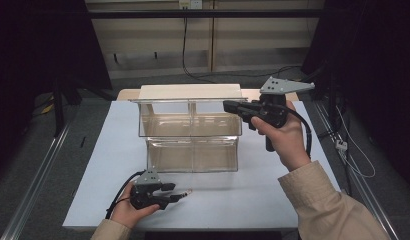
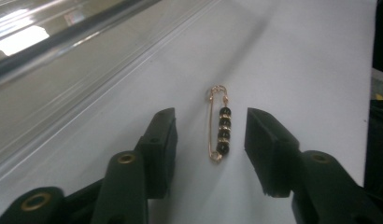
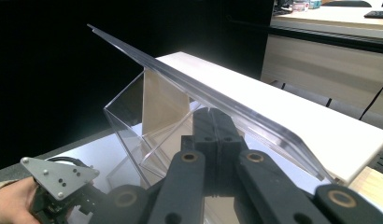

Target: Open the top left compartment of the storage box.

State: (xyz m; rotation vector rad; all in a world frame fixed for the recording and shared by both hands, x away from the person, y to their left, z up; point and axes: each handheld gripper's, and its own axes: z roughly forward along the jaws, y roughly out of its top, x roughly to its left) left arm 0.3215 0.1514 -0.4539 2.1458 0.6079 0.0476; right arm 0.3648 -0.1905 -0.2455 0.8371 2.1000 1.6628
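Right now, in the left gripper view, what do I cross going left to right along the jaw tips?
Clear box wall → left jaw pad → bare white table → gold beaded safety pin, lying free between the pads → right jaw pad.

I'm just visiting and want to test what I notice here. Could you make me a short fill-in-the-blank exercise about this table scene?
1. The beaded safety pin lies on the white table between the two jaws of the ____ gripper.
2. The beads on the pin are ____ in colour.
3. The right gripper has its jaws ____ and is held up at the lid of the clear plastic box.

Missing words: left; black; shut
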